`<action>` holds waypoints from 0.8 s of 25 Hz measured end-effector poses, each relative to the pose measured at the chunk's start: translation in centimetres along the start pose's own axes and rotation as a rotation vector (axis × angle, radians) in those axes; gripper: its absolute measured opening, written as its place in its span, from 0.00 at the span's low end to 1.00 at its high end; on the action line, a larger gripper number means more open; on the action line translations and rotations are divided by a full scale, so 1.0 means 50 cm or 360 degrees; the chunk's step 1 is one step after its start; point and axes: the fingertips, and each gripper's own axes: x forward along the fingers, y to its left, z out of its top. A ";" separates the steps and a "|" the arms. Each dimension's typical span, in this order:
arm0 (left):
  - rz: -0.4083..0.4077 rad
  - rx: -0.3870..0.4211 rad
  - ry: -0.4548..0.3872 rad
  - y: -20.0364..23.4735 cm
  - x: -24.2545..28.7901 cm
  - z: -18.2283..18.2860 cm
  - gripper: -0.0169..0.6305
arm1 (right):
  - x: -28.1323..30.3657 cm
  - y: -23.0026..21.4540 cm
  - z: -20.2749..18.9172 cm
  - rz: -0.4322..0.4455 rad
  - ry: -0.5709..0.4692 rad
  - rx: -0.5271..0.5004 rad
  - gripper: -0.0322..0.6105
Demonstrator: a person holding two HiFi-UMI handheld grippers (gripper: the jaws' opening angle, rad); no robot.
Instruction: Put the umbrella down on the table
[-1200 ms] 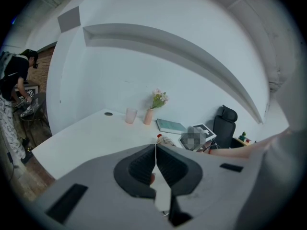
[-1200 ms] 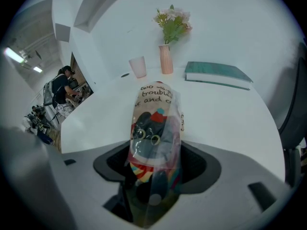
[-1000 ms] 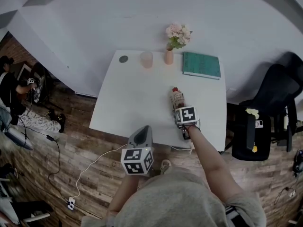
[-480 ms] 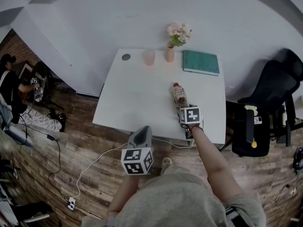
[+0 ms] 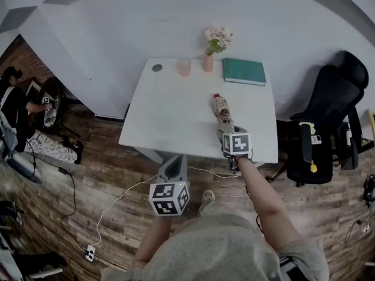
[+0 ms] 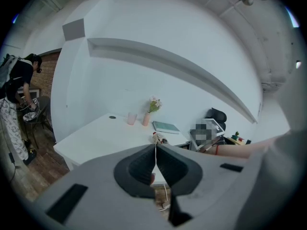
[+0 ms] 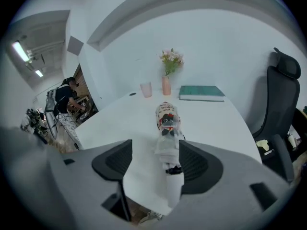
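Observation:
The folded umbrella (image 5: 222, 111) lies flat on the white table (image 5: 170, 110), its patterned sleeve pointing toward the far side. In the right gripper view the umbrella (image 7: 167, 121) has its white handle end between the jaws, closer to the right one. My right gripper (image 5: 228, 133) is open at the table's near edge, jaws wide on both sides of the handle (image 7: 172, 186). My left gripper (image 5: 177, 161) is shut and empty, hanging off the table over the wooden floor. In its own view the left gripper (image 6: 155, 150) has both jaws pressed together.
At the far edge of the table stand a pink cup (image 5: 184, 67), a vase with flowers (image 5: 208, 62), a green book (image 5: 244, 71) and a small dark disc (image 5: 157, 68). A black office chair (image 5: 328, 116) is right of the table. A person (image 5: 12, 98) stands far left. A cable (image 5: 117, 204) crosses the floor.
My right gripper has drawn back along the umbrella toward the near table edge, so more of the umbrella shows ahead of it. The left gripper has barely moved.

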 end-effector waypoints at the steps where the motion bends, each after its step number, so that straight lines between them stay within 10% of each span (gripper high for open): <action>1: -0.0002 0.0004 -0.0004 -0.001 -0.013 -0.004 0.04 | -0.014 0.009 -0.004 0.0001 -0.0017 -0.0005 0.52; 20: -0.0032 0.0033 -0.0078 -0.028 -0.235 -0.083 0.04 | -0.292 0.168 -0.121 0.0056 -0.0331 -0.0009 0.40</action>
